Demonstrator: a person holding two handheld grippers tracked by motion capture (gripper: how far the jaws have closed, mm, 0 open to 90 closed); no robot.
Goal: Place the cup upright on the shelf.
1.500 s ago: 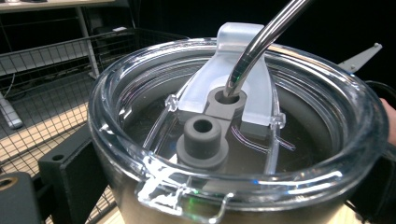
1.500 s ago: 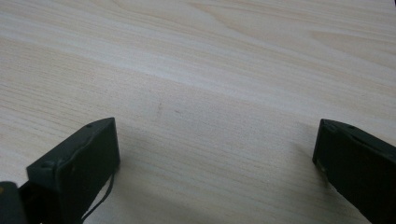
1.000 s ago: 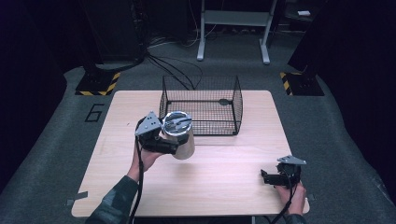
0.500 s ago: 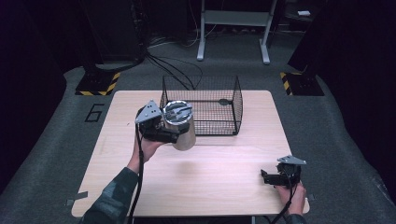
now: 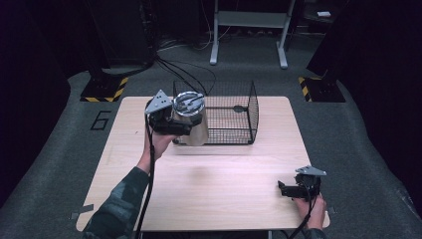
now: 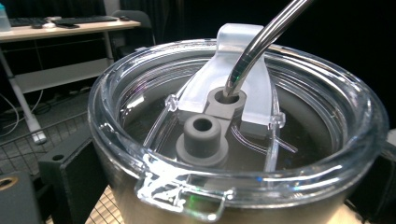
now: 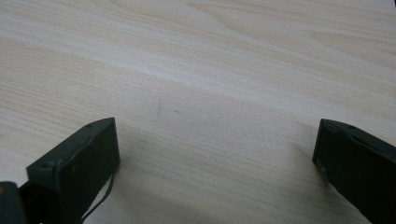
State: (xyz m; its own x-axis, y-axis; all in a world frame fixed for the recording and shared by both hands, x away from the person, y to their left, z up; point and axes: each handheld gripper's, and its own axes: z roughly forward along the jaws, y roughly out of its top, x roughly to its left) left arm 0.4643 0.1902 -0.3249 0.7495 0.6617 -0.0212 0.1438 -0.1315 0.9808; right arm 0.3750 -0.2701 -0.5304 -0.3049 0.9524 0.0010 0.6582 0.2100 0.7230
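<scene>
Two tongs at work: the left tongs [image 5: 171,122] carry the load, the right tongs [image 5: 293,190] wait idle.
Left tongs: closed around the steel tumbler [image 5: 191,122], gripping its body from the side; in the left gripper view the black jaws sit low at either side of the cup, hard against its wall.
Tumbler: held up off the worktop [image 5: 219,184], roughly upright, its clear lid [image 6: 233,126] on and a bent metal straw [image 6: 261,42] standing in the lid's hole.
Place of the tumbler: between the jaws of the left tongs, just in front of the wire basket [image 5: 234,112] and overlapping that basket's near left corner as seen from above; whether it touches the wire I cannot tell.
Right tongs: spread wide with nothing between them, resting low over bare wood, well apart from the left tongs and from the basket.
Done, by my reading: the tumbler is picked up and brought to the basket's edge.
Left to do, by my reading: lift it over the near rim, lower it onto the basket floor beyond the left tongs, then let go and draw back.
Risk: the straw or the cup's base could catch on the wire rim.
</scene>
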